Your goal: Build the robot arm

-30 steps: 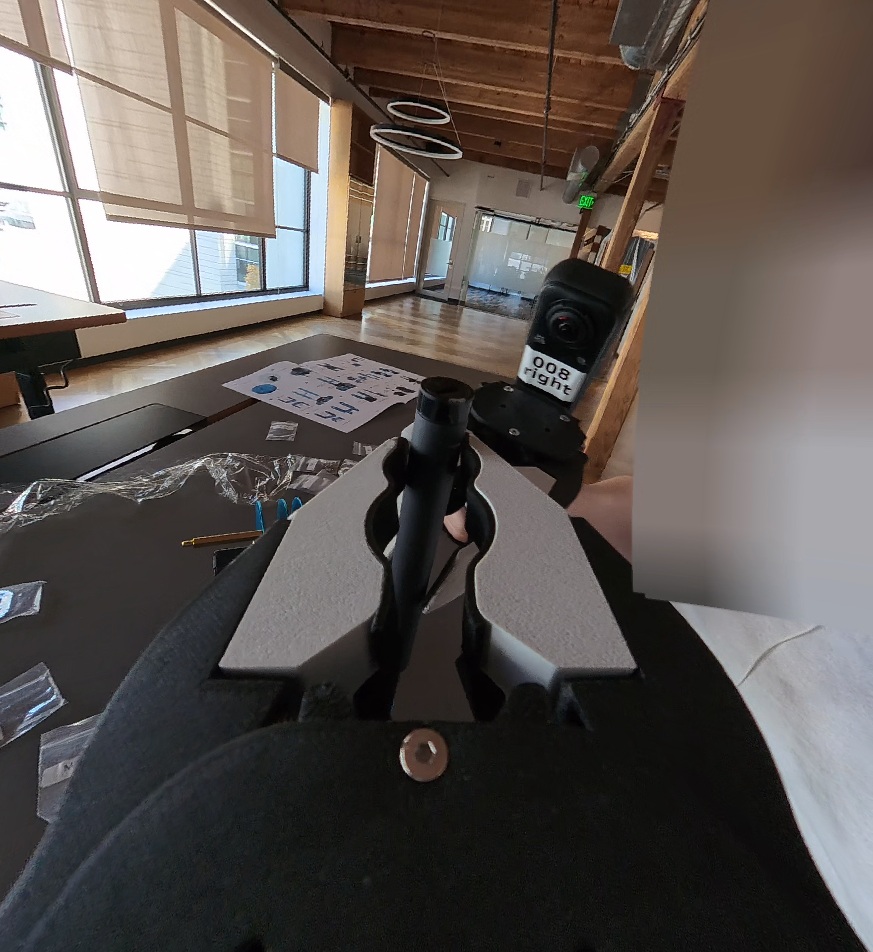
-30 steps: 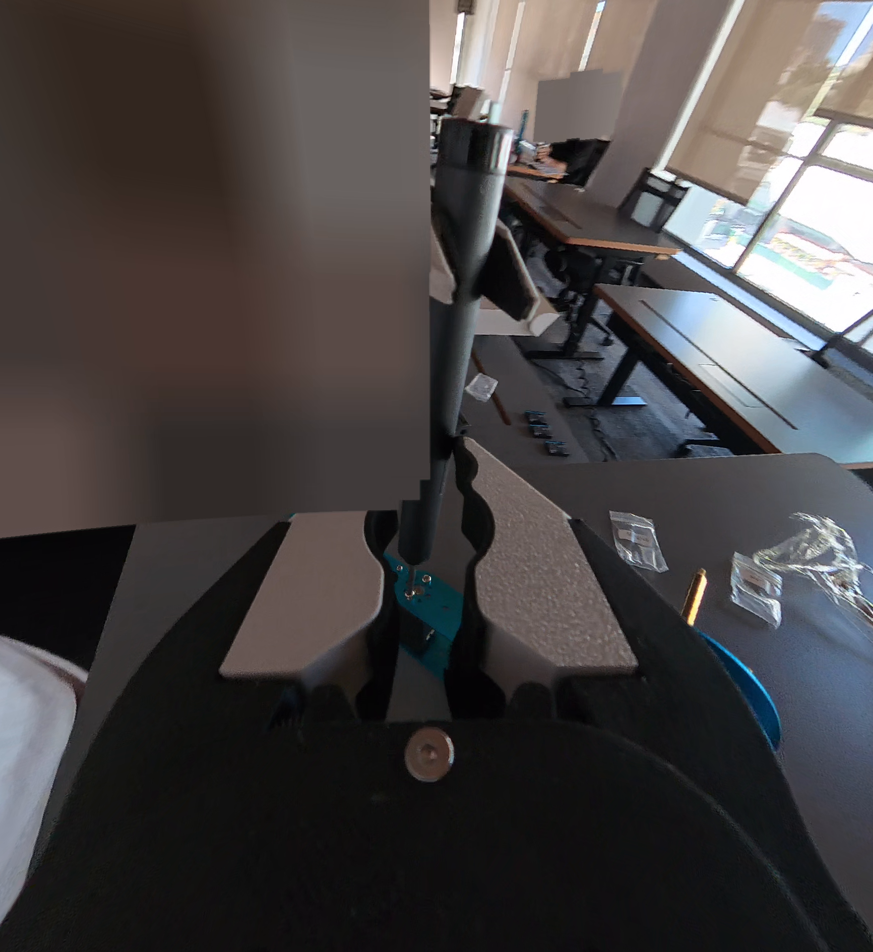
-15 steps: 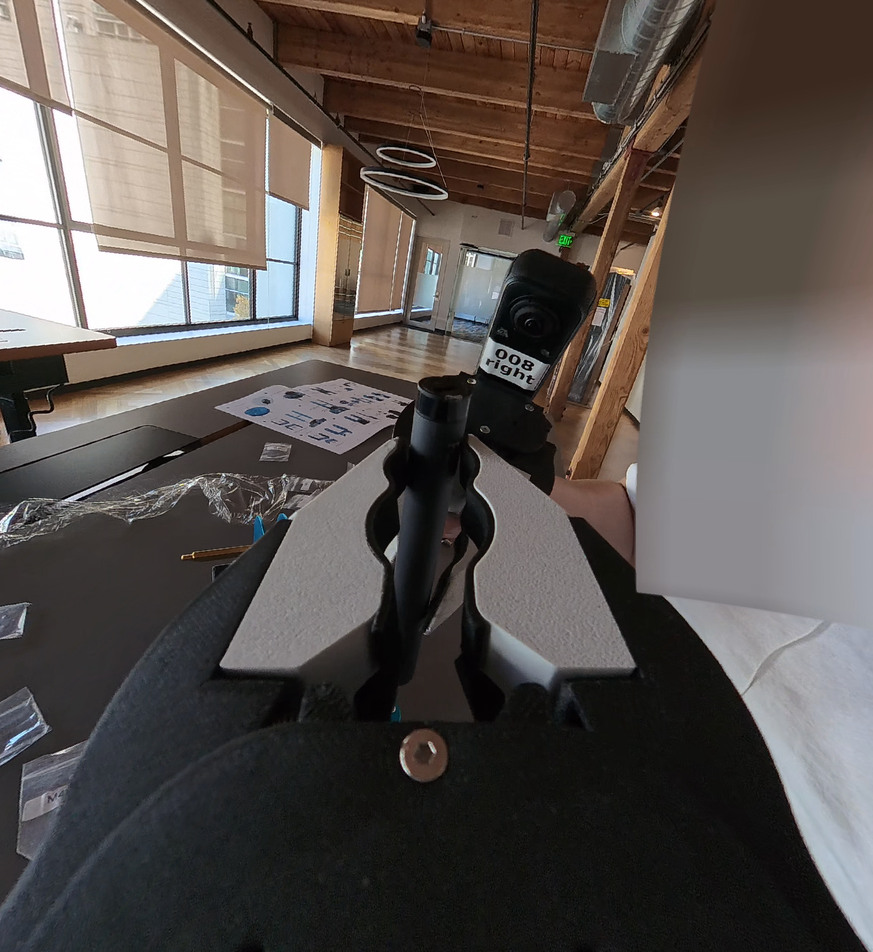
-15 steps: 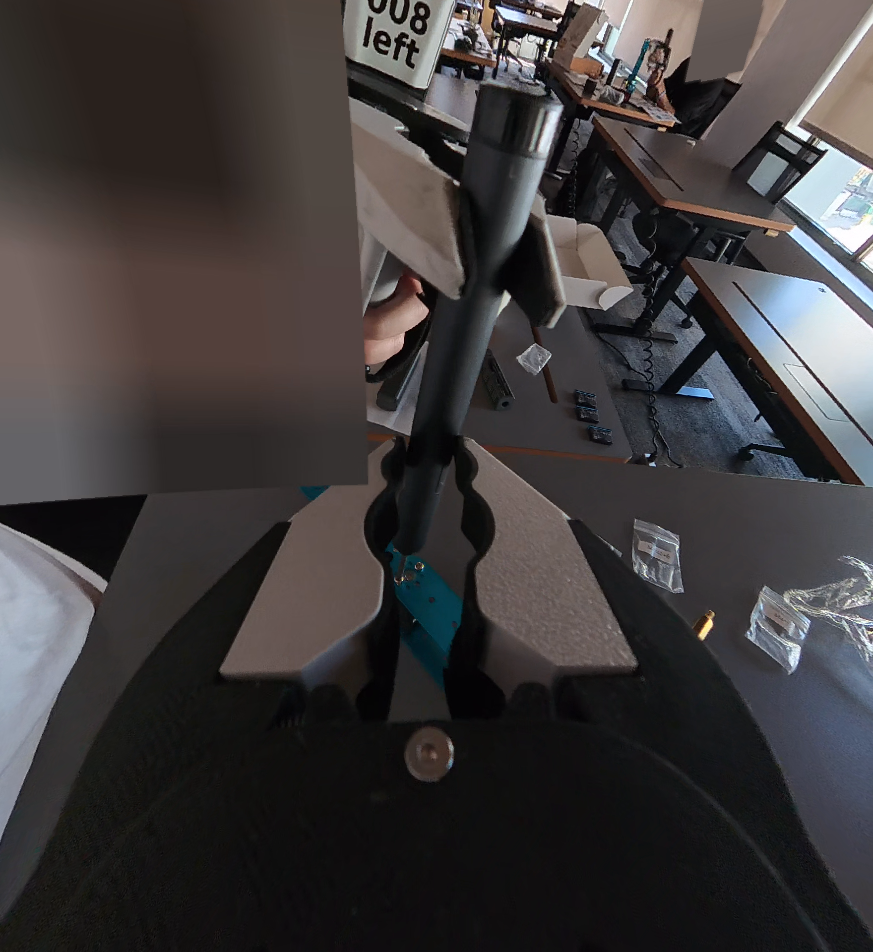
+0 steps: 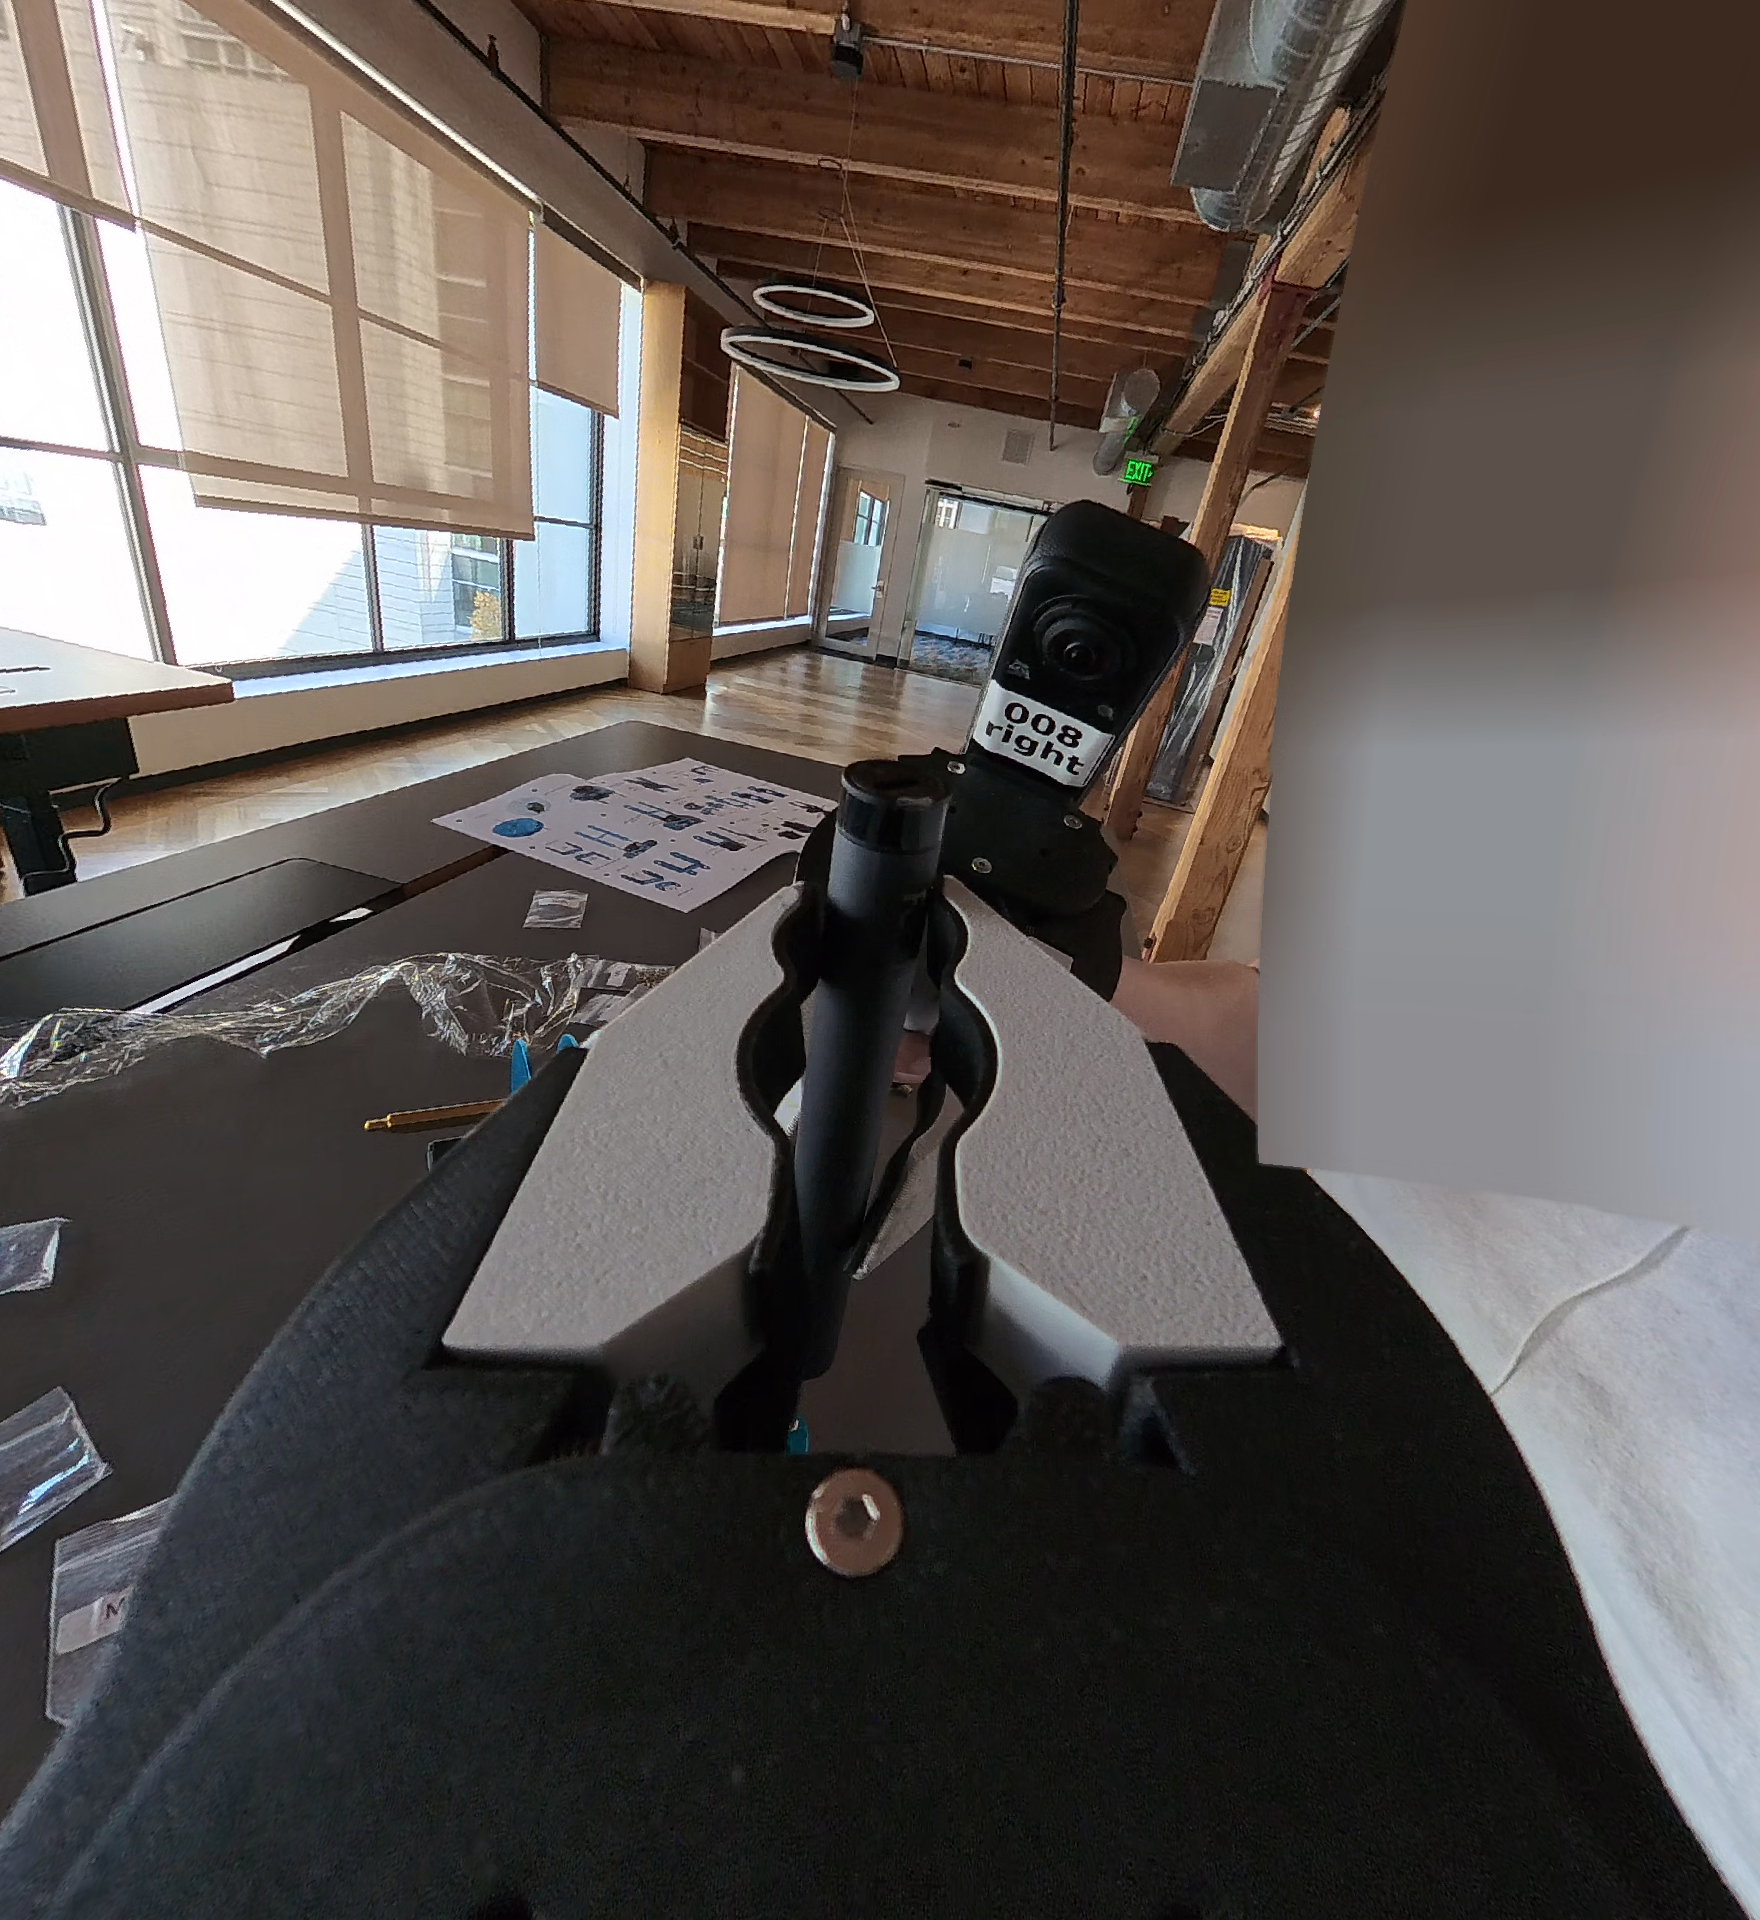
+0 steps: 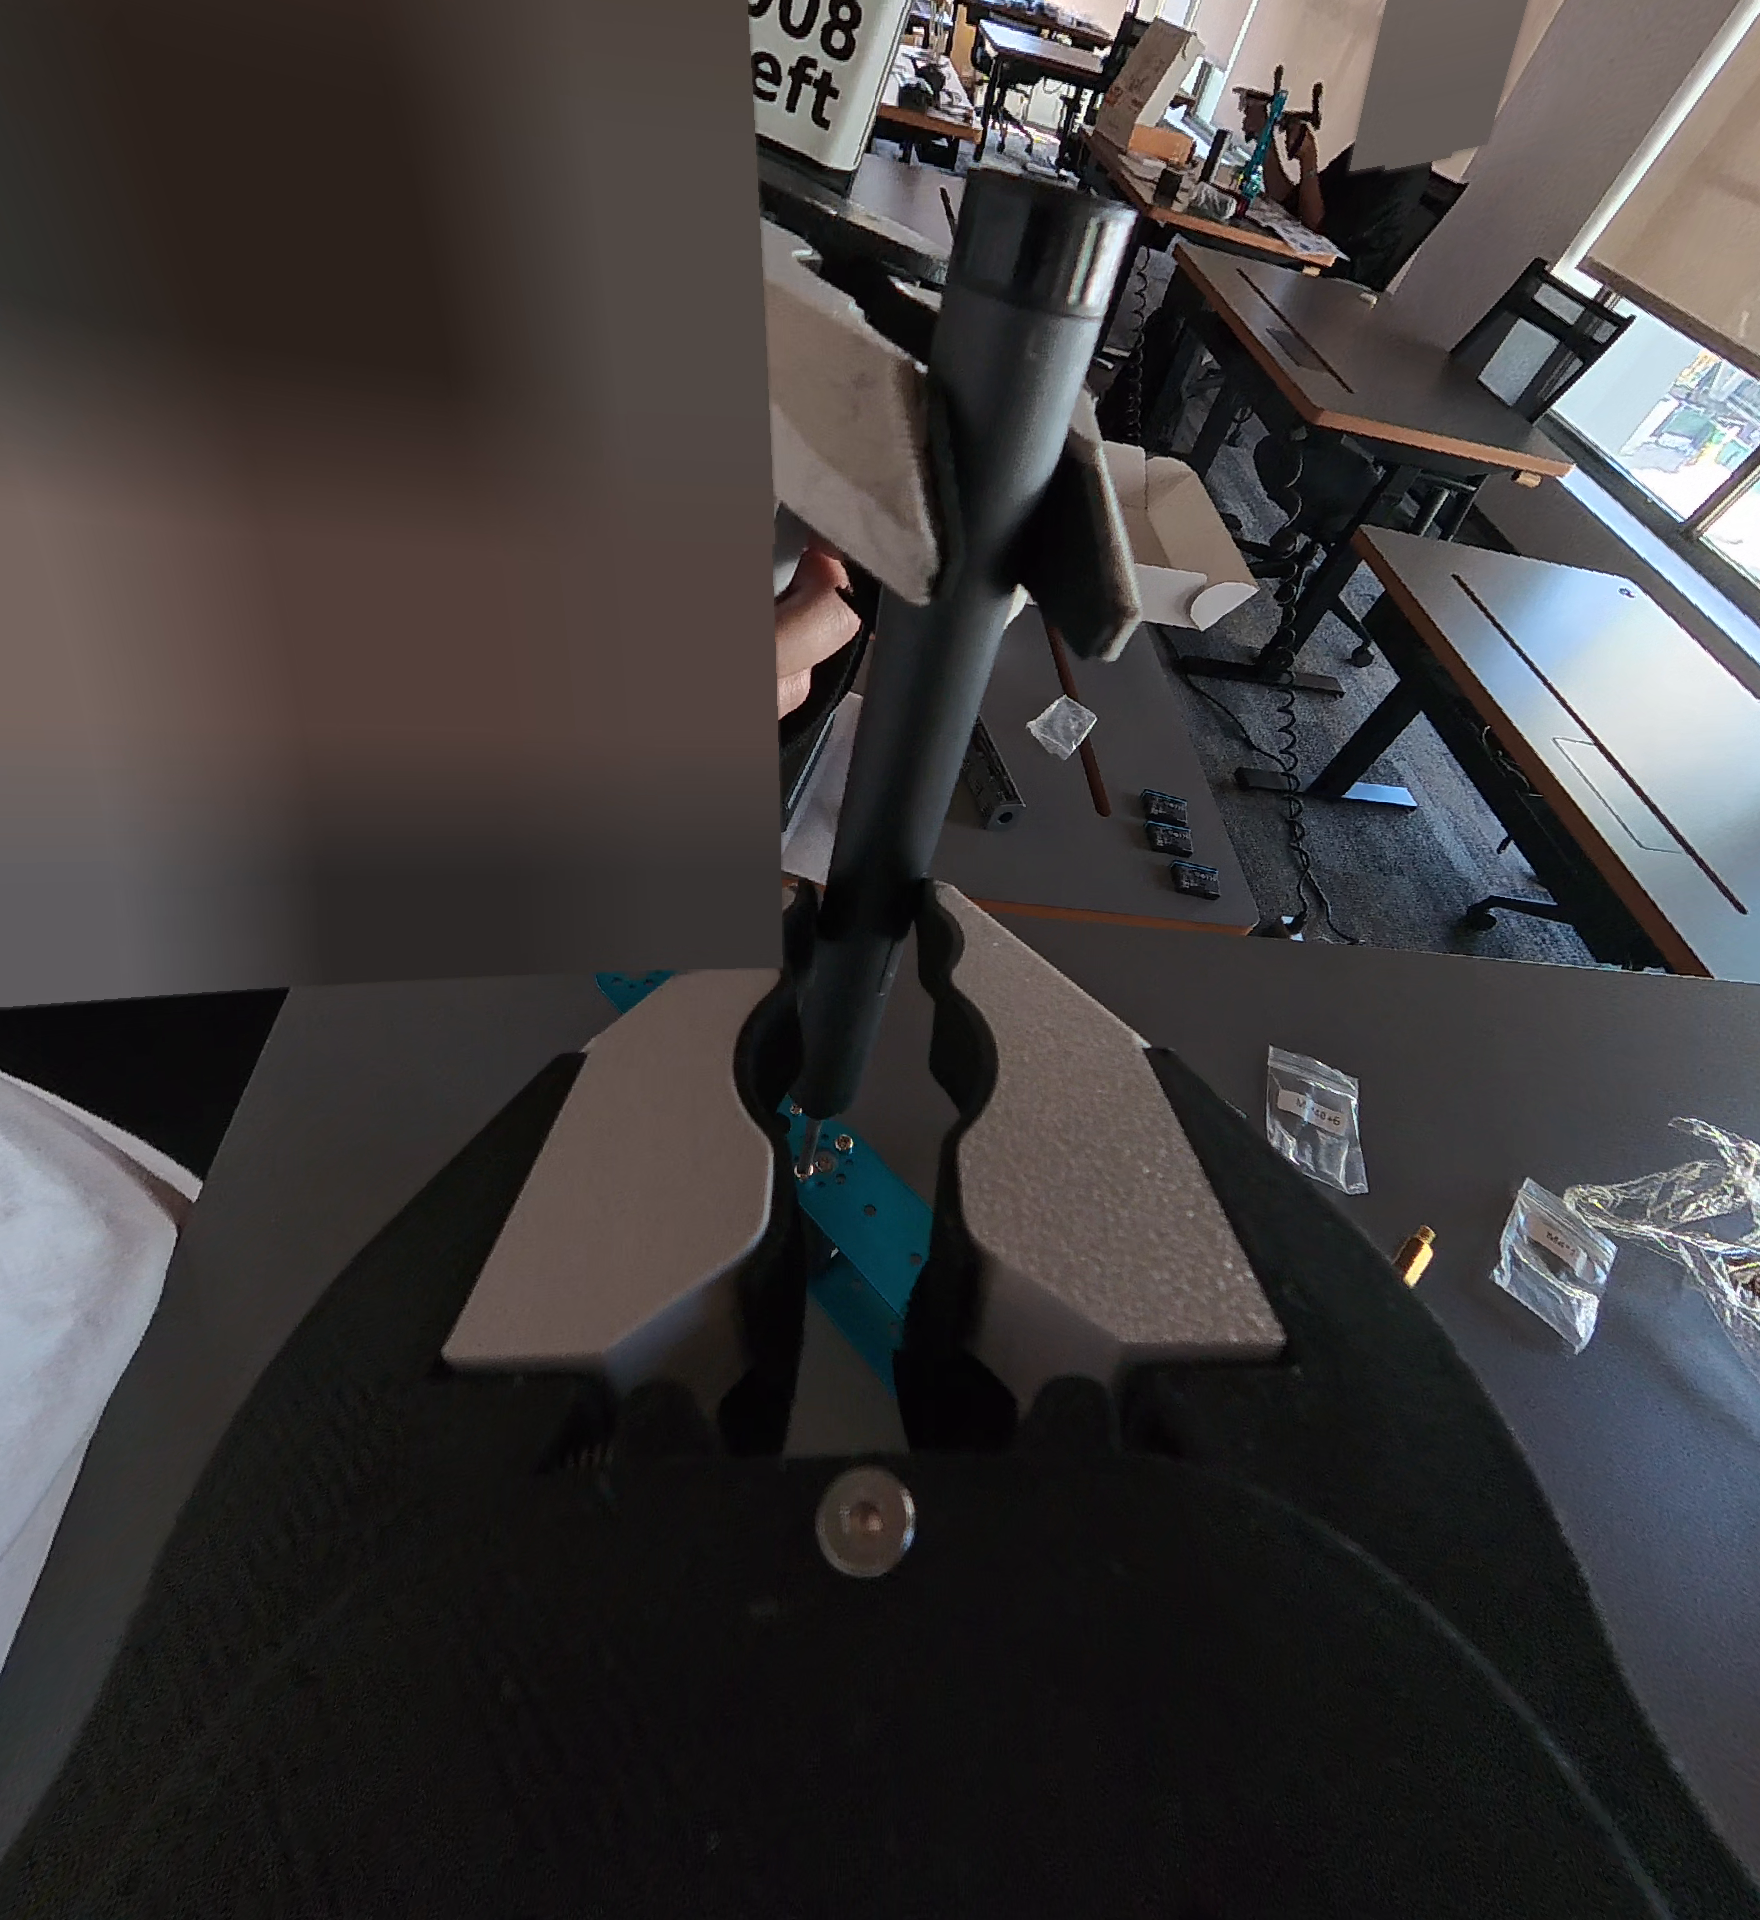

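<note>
My left gripper (image 5: 876,914) is shut on a dark grey pen-shaped screwdriver (image 5: 850,1049), gripping its upper shaft. In the right wrist view the left gripper (image 6: 990,520) holds the screwdriver (image 6: 928,665) leaning, with the top to the right. Its thin tip rests on a small silver screw (image 6: 816,1166) in a blue perforated metal plate (image 6: 860,1236). My right gripper (image 6: 855,935) is shut on that blue plate, just above the dark table (image 6: 1478,1455). The screwdriver shaft passes between the right gripper's fingertips. The right gripper's camera (image 5: 1084,644) shows just behind the screwdriver in the left wrist view.
Small clear parts bags (image 6: 1312,1117) (image 6: 1551,1262), a brass standoff (image 6: 1413,1252) and crumpled clear film (image 6: 1749,1226) lie right of the plate. A printed sheet (image 5: 637,826) lies farther back. The table's far edge (image 6: 1115,920) is close. A person's white sleeve (image 5: 1634,1455) is alongside. Some 8 cm of space lies between my two pairs of fingers.
The right wrist view has tilted down and the left gripper now looms larger and higher. The screwdriver leans more, top to the right. Both grippers stay shut.
</note>
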Demonstrator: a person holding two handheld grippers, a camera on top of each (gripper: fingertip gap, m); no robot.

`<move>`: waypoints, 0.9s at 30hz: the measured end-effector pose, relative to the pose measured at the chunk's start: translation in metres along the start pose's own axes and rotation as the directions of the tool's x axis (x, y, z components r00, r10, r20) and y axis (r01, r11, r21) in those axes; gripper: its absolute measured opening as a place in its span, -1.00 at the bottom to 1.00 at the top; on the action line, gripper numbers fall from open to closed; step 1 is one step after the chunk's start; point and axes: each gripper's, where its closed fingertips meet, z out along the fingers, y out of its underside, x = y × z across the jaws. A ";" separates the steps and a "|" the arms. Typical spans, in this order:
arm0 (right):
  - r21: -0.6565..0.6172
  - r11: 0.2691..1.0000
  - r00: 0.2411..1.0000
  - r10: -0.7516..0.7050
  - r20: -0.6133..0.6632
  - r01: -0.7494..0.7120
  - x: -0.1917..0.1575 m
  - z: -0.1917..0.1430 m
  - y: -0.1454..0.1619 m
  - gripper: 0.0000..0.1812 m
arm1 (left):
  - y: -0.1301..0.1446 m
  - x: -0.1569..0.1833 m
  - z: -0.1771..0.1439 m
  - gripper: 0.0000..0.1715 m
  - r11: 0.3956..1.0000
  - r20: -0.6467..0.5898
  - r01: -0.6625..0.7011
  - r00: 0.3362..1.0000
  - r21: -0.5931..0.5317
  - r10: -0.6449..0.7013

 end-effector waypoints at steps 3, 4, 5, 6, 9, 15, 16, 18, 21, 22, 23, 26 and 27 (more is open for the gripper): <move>-0.002 1.000 1.000 0.005 0.000 -0.005 0.000 0.000 0.000 -0.80 | 0.000 0.000 0.000 -0.79 1.000 -0.005 0.007 1.000 0.005 -0.007; -0.004 1.000 1.000 0.003 -0.003 -0.003 0.000 0.000 0.000 -0.80 | 0.000 0.000 0.000 -0.79 1.000 -0.005 0.008 1.000 0.007 -0.008; -0.007 1.000 1.000 0.000 -0.007 0.000 0.000 0.000 0.000 -0.80 | 0.000 0.001 0.000 -0.79 1.000 -0.005 0.008 1.000 0.008 -0.008; -0.012 1.000 1.000 -0.003 -0.013 0.003 0.000 -0.001 0.000 -0.80 | 0.000 0.001 0.000 -0.79 1.000 -0.006 0.008 1.000 0.009 -0.007; -0.028 1.000 0.999 -0.014 -0.045 0.013 0.000 0.000 0.000 -0.79 | 0.000 0.002 0.000 -0.78 1.000 -0.011 0.016 1.000 0.011 -0.016; -0.034 0.999 0.989 -0.018 -0.145 0.013 0.003 0.000 0.000 -0.79 | -0.004 0.002 0.001 -0.67 0.999 0.031 0.027 0.999 0.026 -0.028; -0.029 1.000 0.988 -0.012 -0.157 0.008 0.003 0.000 0.000 -0.79 | -0.004 0.002 0.002 -0.68 1.000 0.049 0.018 0.999 0.018 -0.019; -0.015 1.000 0.986 0.000 -0.170 -0.003 0.002 0.000 0.000 -0.79 | -0.003 0.000 0.003 -0.74 1.000 0.083 0.003 0.997 -0.004 -0.002; 0.003 1.000 0.984 0.023 -0.176 -0.023 0.001 -0.002 0.000 -0.79 | -0.001 0.001 0.005 -0.78 0.999 0.096 -0.023 0.995 -0.046 0.028; 0.009 0.999 0.985 0.035 -0.169 -0.034 0.001 -0.002 0.001 -0.79 | 0.000 0.002 0.006 -0.78 0.998 0.094 -0.032 0.995 -0.060 0.038; 0.015 0.999 0.986 0.047 -0.159 -0.046 0.001 -0.003 0.001 -0.79 | 0.000 0.002 0.007 -0.79 0.997 0.093 -0.039 0.995 -0.072 0.046; 0.037 0.995 0.987 0.095 -0.128 -0.091 0.002 -0.004 0.001 -0.82 | 0.001 0.001 0.010 -0.79 0.994 0.091 -0.046 0.994 -0.103 0.056; 0.042 0.994 0.987 0.107 -0.124 -0.102 0.002 -0.005 0.001 -0.80 | 0.001 0.000 0.012 -0.79 0.993 0.090 -0.047 0.994 -0.110 0.057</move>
